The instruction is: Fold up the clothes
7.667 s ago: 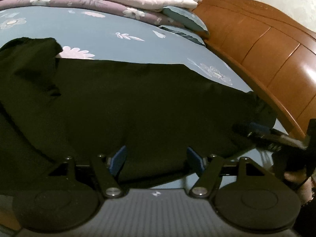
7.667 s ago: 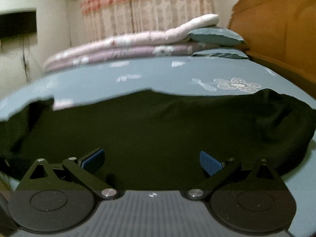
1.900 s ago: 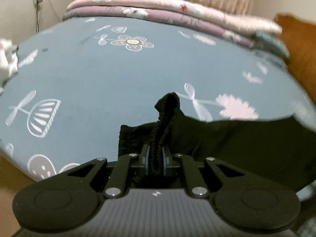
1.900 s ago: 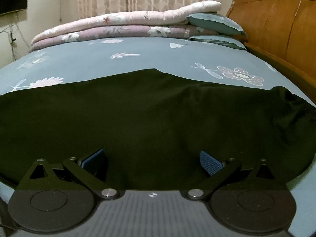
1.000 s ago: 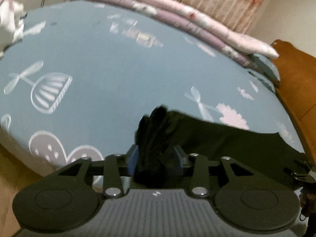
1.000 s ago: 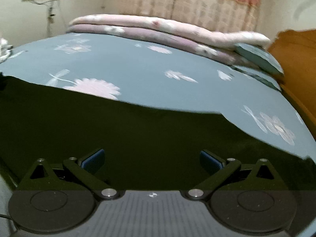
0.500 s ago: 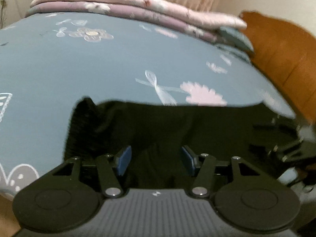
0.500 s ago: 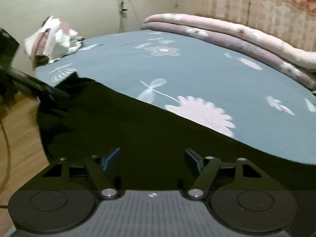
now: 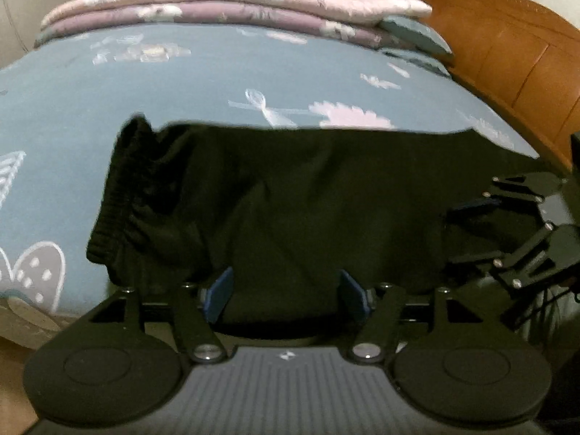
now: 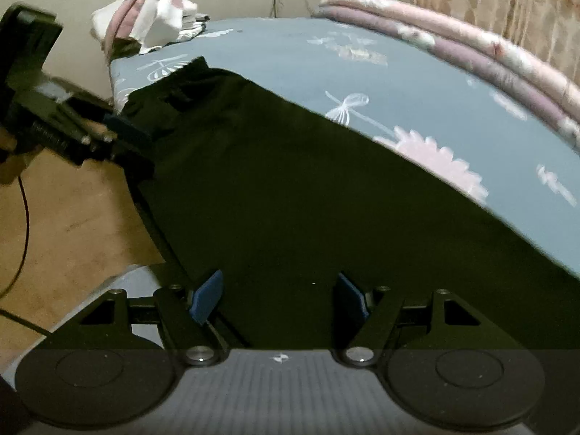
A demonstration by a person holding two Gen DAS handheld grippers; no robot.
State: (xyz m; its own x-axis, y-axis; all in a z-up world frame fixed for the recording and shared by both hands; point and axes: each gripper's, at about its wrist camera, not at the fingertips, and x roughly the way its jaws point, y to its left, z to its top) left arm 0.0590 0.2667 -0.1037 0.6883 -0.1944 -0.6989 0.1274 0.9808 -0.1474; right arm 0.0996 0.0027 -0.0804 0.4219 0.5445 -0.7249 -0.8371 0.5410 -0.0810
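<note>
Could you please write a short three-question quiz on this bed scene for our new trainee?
1. True or false: the left tongs are clamped on the black garment.
2. What lies stacked along the far side of the bed? A) folded quilts B) books C) shoes
3. Fill in: the garment's ribbed waistband lies toward the ____ of the left wrist view.

Key: 1 false, both the left and right tongs are open; 2 A; 3 left.

A home bedroom. Ahead of the fingers lies a bed (image 9: 181, 83) with a floral sheet, folded quilts (image 9: 232, 3), a wooden headboard (image 9: 507, 58) and curtains (image 10: 507, 3).
</note>
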